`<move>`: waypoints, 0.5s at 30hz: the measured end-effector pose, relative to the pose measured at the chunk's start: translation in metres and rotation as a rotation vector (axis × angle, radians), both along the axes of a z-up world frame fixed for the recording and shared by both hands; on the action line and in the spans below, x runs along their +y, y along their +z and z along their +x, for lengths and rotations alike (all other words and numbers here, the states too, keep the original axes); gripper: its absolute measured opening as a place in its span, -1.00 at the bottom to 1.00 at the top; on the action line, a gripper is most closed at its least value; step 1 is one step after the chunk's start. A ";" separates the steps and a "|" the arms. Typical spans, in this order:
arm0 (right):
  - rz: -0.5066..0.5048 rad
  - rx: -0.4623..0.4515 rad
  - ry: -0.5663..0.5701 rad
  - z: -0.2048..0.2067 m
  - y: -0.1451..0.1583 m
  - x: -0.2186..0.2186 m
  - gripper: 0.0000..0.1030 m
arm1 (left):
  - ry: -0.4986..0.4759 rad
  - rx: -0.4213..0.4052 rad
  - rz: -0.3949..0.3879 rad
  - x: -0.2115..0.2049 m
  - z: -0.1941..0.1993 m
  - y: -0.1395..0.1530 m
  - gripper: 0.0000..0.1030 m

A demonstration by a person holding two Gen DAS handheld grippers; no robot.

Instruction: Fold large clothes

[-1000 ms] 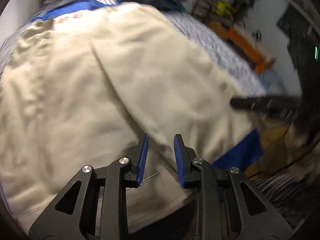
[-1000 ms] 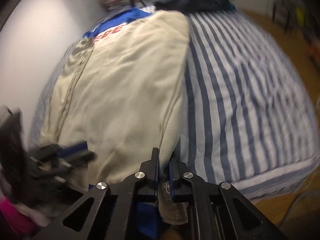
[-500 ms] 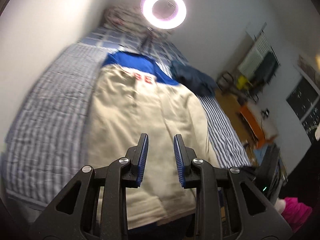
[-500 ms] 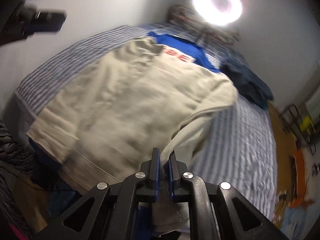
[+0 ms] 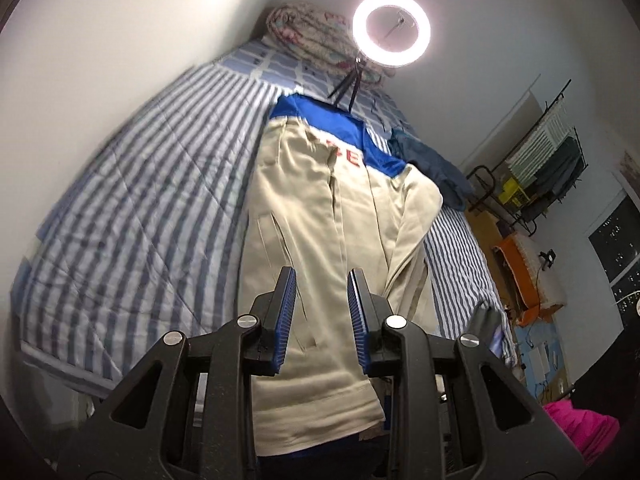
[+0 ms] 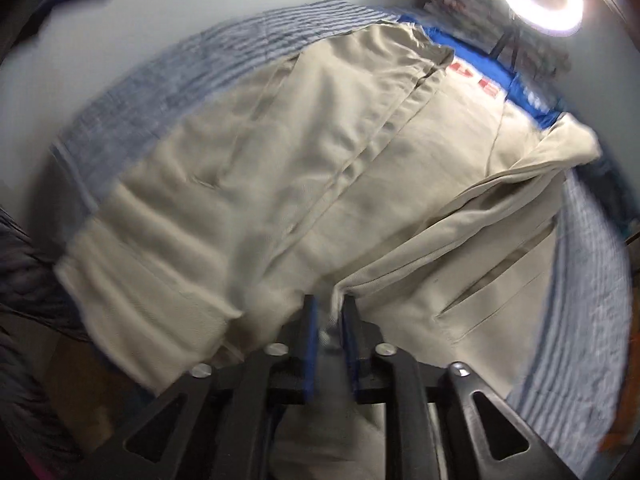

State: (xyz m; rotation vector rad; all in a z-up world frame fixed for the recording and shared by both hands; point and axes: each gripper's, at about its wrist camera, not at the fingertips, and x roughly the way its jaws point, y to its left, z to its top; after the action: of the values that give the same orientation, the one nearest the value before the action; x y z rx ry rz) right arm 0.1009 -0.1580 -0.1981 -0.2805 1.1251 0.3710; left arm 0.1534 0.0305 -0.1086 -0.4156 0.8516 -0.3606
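Note:
A beige jacket (image 5: 320, 220) with a blue yoke and red letters lies lengthwise on the striped bed (image 5: 140, 220). My left gripper (image 5: 322, 280) hovers above its lower half, open, with nothing between the fingers. In the right wrist view the jacket (image 6: 280, 160) fills the frame. Its right sleeve (image 6: 500, 208) is drawn across the body toward my right gripper (image 6: 330, 304). That gripper's jaws are opening, with the sleeve end still pinched between the blue pads and the cuff (image 6: 320, 420) hanging below them.
A ring light (image 5: 391, 29) on a small tripod stands at the head of the bed by a rolled quilt (image 5: 312, 36). A dark blue garment (image 5: 432, 164) lies beside the jacket's shoulder. A rack (image 5: 540, 168) and pink cloth (image 5: 580, 424) stand off the bed's right.
My left gripper has risen and pulled back from the jacket, still open. My right gripper has carried the sleeve across the jacket body, and its jaws have parted slightly.

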 end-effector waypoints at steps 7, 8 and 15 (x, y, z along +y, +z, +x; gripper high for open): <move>0.201 -0.028 0.035 -0.020 0.053 -0.038 0.12 | -0.138 0.073 -0.034 -0.047 -0.004 -0.027 0.02; 0.217 -0.042 0.019 -0.019 0.058 -0.047 0.12 | -0.169 0.084 -0.024 -0.059 -0.004 -0.032 0.02; 0.306 -0.125 -0.199 0.015 0.077 -0.130 0.12 | -0.302 0.177 0.037 -0.121 -0.004 -0.069 0.04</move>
State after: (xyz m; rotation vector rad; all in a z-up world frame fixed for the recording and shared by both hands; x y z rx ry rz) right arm 0.1154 -0.2884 -0.1210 0.0770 0.9485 0.3388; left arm 0.1498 -0.0905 -0.1780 -0.2871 1.0959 -0.5920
